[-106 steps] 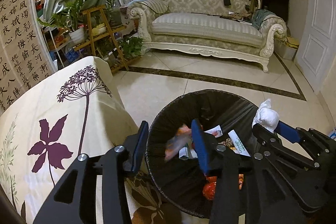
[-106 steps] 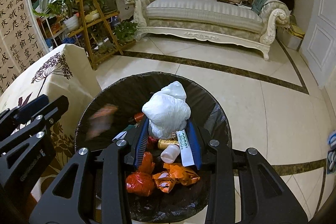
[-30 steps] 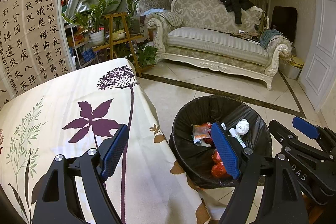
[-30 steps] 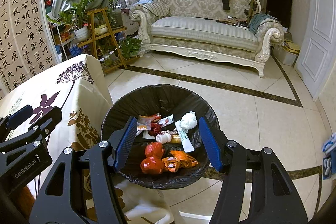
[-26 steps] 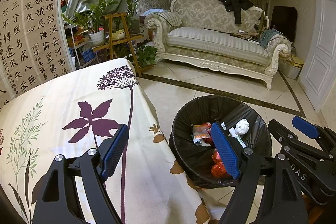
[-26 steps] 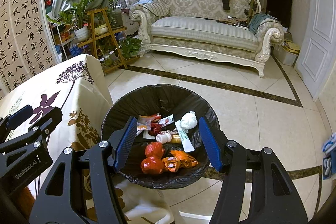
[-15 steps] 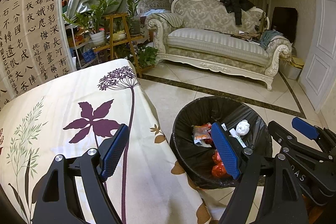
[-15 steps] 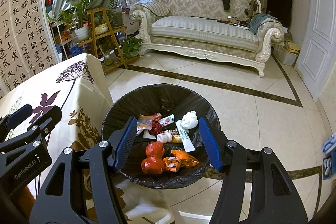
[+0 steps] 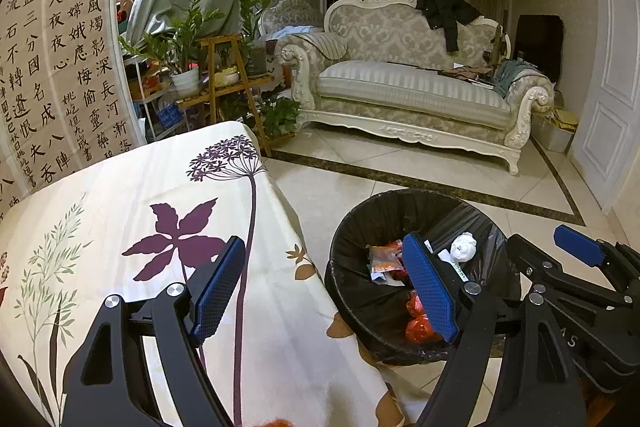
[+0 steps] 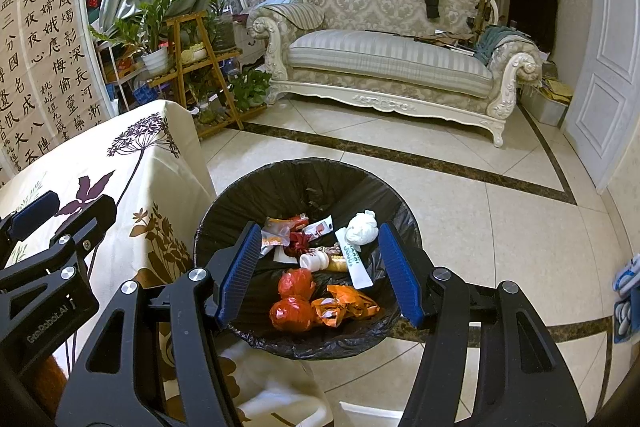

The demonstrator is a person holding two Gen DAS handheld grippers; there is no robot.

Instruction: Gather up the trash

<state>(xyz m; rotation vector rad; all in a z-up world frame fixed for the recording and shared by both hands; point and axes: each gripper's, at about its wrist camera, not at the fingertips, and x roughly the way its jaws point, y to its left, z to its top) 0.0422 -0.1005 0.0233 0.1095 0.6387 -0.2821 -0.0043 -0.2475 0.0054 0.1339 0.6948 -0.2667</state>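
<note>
A black-bagged trash bin (image 10: 304,165) (image 9: 400,195) stands on the tiled floor beside the table. In it lie a white crumpled wad (image 10: 362,227) (image 9: 464,247), red-orange bags (image 10: 292,311), an orange wrapper (image 10: 344,305), a small white bottle (image 10: 314,261) and snack wrappers (image 10: 276,231). My right gripper (image 10: 320,275) hovers above the bin, open, with nothing between its blue pads. Over the table's edge my left gripper (image 9: 324,287) is open and empty too. Each gripper also shows in the other's view: the left gripper (image 10: 66,211) and the right gripper (image 9: 548,251).
The table's cream floral cloth (image 9: 120,207) hangs down right next to the bin. Further back are an ornate sofa (image 9: 412,87), a wooden plant stand (image 9: 224,83) and a calligraphy screen (image 9: 52,67). A white door (image 9: 612,87) is on the right; slippers (image 10: 626,299) lie on the floor.
The white wad that my right gripper held over the bin now lies inside it. Both grippers have drawn back and up from the bin. Over the last second nothing moved.
</note>
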